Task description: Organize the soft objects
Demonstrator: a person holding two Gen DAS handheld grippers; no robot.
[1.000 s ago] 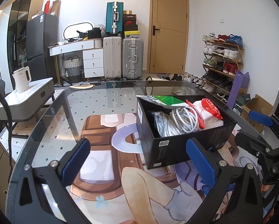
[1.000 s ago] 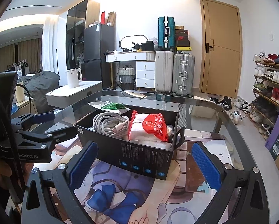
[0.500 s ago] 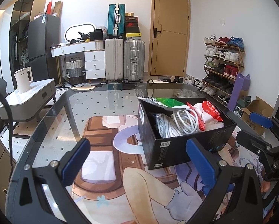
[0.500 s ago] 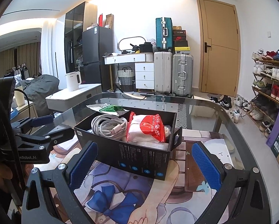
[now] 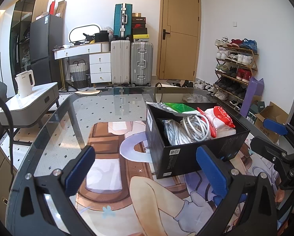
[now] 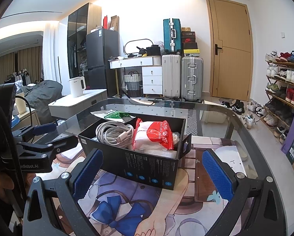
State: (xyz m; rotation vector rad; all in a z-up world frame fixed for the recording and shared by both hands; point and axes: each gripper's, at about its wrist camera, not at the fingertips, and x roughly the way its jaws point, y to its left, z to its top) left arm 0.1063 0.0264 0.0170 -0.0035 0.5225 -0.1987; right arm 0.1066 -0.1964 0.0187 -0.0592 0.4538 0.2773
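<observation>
Both grippers have backed slightly off the black box [image 6: 139,157] holding the cable coil [image 6: 114,132] and red-and-white packet [image 6: 156,135] on the glass table [image 5: 54,137], left gripper [image 5: 145,169] and right gripper [image 6: 152,174] jaws spread, empty; approaching level would help.

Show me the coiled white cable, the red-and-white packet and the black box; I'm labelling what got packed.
coiled white cable [image 6: 113,133], right wrist view, on the middle of the coil.
red-and-white packet [image 6: 159,135], right wrist view, on its red printed face.
black box [image 5: 186,160], left wrist view, on its near outer wall.
</observation>
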